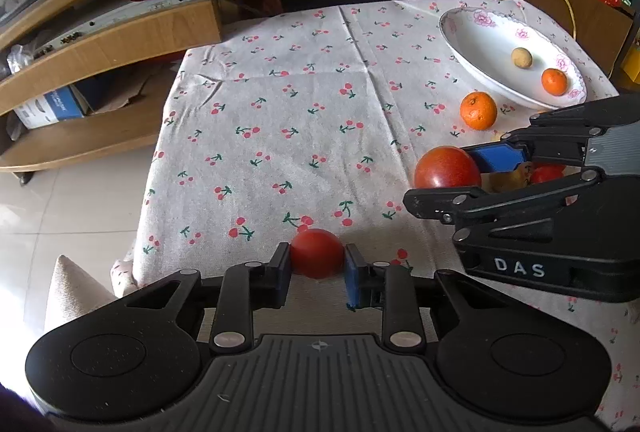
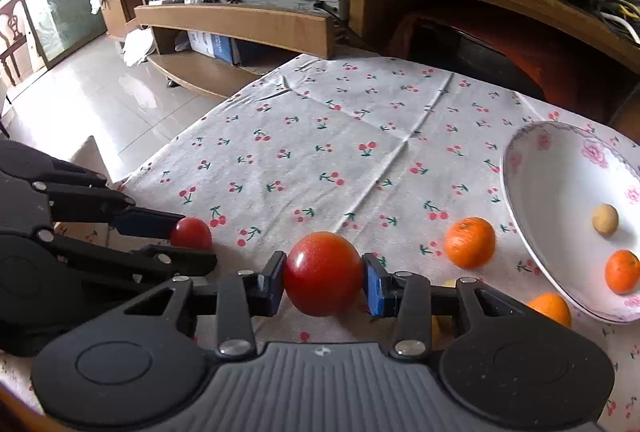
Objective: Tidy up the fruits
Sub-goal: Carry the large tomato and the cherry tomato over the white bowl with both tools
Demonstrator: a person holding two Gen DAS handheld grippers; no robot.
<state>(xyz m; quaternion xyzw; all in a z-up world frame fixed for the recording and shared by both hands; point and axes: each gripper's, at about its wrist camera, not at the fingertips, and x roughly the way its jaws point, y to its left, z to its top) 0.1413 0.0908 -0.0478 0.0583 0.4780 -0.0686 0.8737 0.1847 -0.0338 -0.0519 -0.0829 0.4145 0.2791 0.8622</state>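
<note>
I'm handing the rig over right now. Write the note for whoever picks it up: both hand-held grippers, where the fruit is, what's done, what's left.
Left hand-held gripper: shut on a small red tomato, just above the cherry-print cloth.
Right hand-held gripper: shut on a larger red tomato, near the cloth's front right.
Floral bowl, far right: holds a tangerine and a small tan fruit.
Still loose on the cloth: an orange beside the bowl, another orange at its near rim. More fruit lies behind the right gripper, partly hidden.
Left: probably bowl both tomatoes, then the loose fruit.
</note>
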